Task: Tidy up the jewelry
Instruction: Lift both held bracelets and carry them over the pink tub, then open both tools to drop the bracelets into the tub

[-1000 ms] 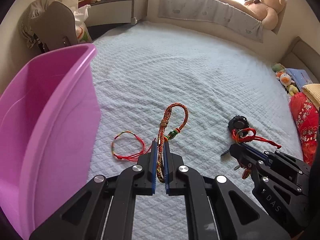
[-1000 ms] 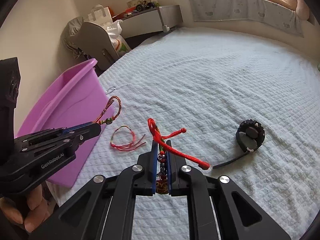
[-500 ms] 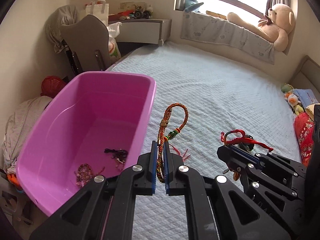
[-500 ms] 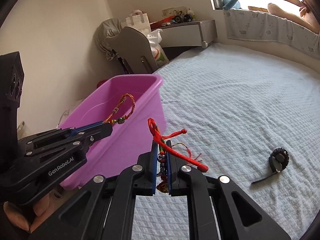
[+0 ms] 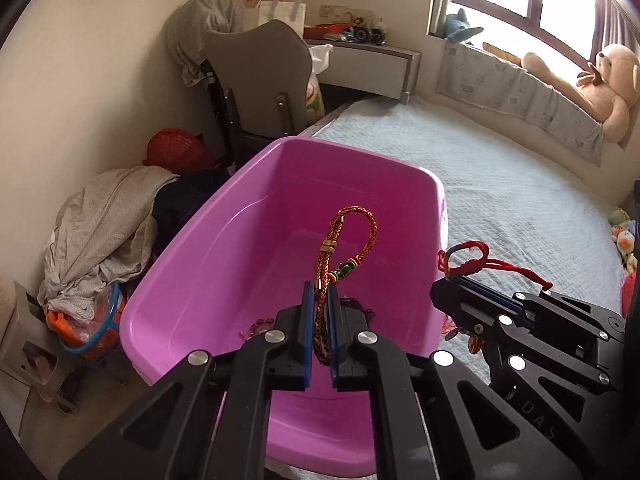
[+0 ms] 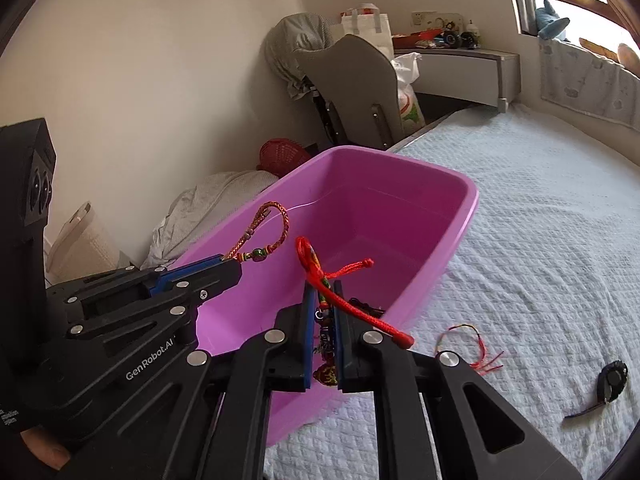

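Note:
My left gripper (image 5: 319, 288) is shut on an orange braided bracelet (image 5: 352, 236) and holds it above the inside of the pink tub (image 5: 400, 172). My right gripper (image 6: 323, 286) is shut on a red cord bracelet (image 6: 340, 280) with charms, over the tub's near right rim (image 6: 460, 240). The right gripper also shows in the left wrist view (image 5: 448, 280), the left one in the right wrist view (image 6: 236, 268). Dark jewelry pieces (image 5: 256, 326) lie on the tub floor. A thin red string bracelet (image 6: 468, 340) and a black watch (image 6: 610, 378) lie on the bed.
The tub sits at the left edge of a bed with a pale quilted cover (image 6: 540, 220). Beyond the edge are a grey chair (image 5: 260, 76), a pile of clothes (image 5: 104, 232) and a red basket (image 5: 176, 152). A teddy bear (image 5: 600, 84) sits on the window sill.
Both grippers have swung left from the bed surface to above the pink tub, each still holding its bracelet. The tub's inside now fills the view.

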Available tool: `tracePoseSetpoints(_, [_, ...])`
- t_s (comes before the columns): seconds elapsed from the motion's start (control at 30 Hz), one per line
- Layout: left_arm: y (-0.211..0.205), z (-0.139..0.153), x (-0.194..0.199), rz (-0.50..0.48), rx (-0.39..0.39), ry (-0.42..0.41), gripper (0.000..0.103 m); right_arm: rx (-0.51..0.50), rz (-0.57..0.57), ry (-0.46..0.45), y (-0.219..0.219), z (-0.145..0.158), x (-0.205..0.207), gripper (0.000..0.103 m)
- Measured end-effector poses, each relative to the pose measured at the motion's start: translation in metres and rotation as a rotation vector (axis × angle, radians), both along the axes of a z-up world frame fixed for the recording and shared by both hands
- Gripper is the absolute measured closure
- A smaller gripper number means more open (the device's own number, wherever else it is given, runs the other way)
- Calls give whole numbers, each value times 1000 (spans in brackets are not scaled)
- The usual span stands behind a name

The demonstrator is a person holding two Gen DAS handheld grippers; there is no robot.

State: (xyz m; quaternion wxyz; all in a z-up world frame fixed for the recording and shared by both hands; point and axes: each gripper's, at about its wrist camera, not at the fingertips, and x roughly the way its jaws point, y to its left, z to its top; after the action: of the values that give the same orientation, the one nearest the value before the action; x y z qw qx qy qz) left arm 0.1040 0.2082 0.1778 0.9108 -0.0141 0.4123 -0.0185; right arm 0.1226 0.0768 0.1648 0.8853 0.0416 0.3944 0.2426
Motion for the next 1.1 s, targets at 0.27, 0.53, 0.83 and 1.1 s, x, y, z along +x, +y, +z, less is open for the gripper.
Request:
tracePoseSetpoints(0.27, [31,-25,17,89,23,68,96,-63,64,76,43,-13,25,95])
tracePoseSetpoints(0.53, [55,-62,39,146,-22,244,96,-145,64,168,60,-36,49,95])
tracePoseSetpoints(0.83, [57,-70,36,190,44,251,29,-201,-23,192,51,-44,56,45])
tracePoseSetpoints(1.1, [58,-64,33,207,35,235,16,-182,-54,194,41,-44,55,45])
